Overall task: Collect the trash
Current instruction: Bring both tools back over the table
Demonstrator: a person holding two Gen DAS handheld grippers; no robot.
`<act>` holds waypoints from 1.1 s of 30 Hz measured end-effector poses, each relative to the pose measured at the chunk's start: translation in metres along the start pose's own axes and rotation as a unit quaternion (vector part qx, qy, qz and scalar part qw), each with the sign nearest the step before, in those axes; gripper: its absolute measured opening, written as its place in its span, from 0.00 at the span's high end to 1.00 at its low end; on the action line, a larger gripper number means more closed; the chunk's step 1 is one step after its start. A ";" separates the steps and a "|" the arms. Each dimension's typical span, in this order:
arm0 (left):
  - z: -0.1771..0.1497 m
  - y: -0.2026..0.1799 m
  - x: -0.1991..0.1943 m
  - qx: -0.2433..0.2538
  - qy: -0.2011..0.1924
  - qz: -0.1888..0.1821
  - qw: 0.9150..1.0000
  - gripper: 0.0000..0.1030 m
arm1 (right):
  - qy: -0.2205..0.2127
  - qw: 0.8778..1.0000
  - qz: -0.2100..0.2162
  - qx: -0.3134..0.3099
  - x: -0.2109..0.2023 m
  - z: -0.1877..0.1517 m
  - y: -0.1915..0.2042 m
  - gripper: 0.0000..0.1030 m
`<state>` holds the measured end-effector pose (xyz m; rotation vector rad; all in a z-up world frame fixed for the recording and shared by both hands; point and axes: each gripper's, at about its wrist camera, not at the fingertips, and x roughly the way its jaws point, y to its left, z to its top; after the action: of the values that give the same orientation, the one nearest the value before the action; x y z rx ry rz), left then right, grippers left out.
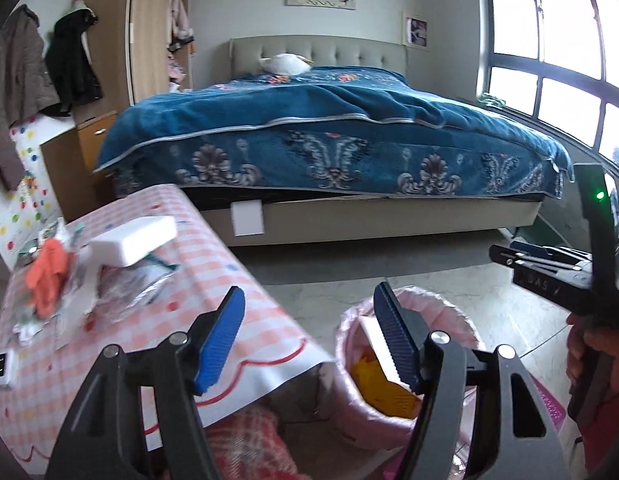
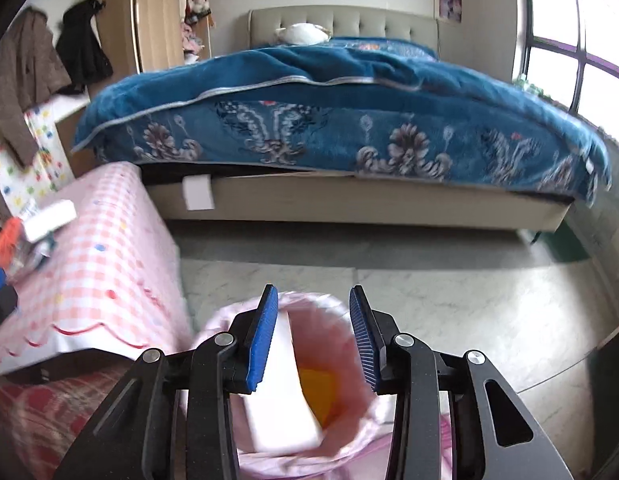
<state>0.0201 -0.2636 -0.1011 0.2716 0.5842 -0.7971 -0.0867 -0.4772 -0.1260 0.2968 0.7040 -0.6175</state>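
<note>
A pink-lined trash bin [image 1: 351, 332] stands on the floor beside the table; it also shows in the right wrist view [image 2: 341, 344]. A white foam block [image 2: 285, 400] and a yellow piece [image 2: 321, 392] lie inside it. My right gripper [image 2: 312, 332] is open and empty just above the bin. My left gripper [image 1: 309, 336] is open and empty over the table's near corner and the bin. On the table lie a white foam block [image 1: 133, 238], an orange scrap [image 1: 47, 276] and clear plastic wrappers [image 1: 129, 284]. The right gripper [image 1: 549, 264] also shows in the left wrist view.
The table has a pink checked cloth [image 1: 237, 300]. A bed with a blue blanket [image 1: 329, 120] fills the back. A wardrobe [image 1: 109, 40] and hung coats [image 1: 17, 64] stand at the left. A small white device [image 1: 1, 368] lies on the table's near edge. Windows [image 1: 549, 40] are at the right.
</note>
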 end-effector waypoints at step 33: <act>-0.075 0.220 -0.130 -0.182 -0.001 0.260 0.948 0.30 | -0.029 0.958 0.218 -0.182 -0.058 0.000 0.237 0.55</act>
<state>0.0817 -0.0052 -0.0830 0.0748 0.6110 -0.1710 0.0257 -0.2664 -0.0740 0.0830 0.6545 -0.0700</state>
